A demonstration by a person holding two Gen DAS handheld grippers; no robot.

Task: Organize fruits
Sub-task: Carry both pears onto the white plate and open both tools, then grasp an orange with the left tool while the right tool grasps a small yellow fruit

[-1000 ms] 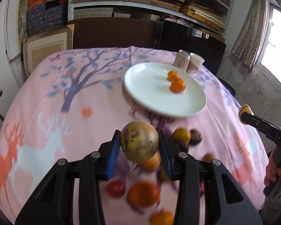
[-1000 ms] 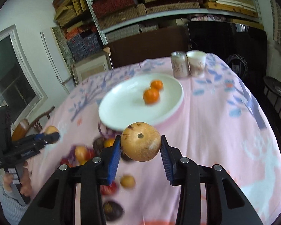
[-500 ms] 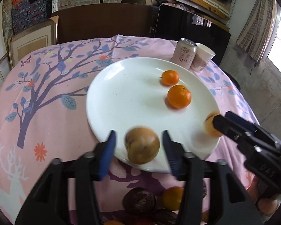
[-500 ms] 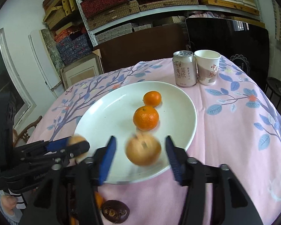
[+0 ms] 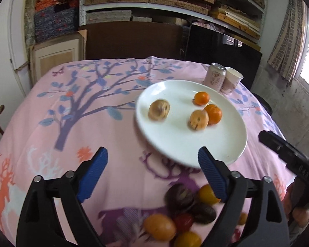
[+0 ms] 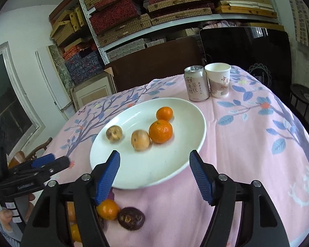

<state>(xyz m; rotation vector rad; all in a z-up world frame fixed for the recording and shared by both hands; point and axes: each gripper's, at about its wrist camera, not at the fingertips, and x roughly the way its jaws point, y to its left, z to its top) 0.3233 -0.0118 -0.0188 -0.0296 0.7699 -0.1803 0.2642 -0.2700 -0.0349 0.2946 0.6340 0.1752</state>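
Both of our grippers, left gripper (image 5: pixel 152 160) and right gripper (image 6: pixel 154 164), have just been opening; jaws apart, nothing between them. Fruits sit on the white plate (image 6: pixel 175 170) ahead of the fingertips: two tan fruits (image 6: pixel 140 140), two oranges (image 6: pixel 160 131), one tan one blurred, maybe rolling, could run off the rim. Loose pile (image 5: pixel 181 212) under the fingers: two or three dark, about five orange or red; we can't count it exactly

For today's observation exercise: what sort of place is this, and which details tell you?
Probably a home dining or storage room: a table under a pink tablecloth, shelves stacked with woven boxes, a plate holding fruit.
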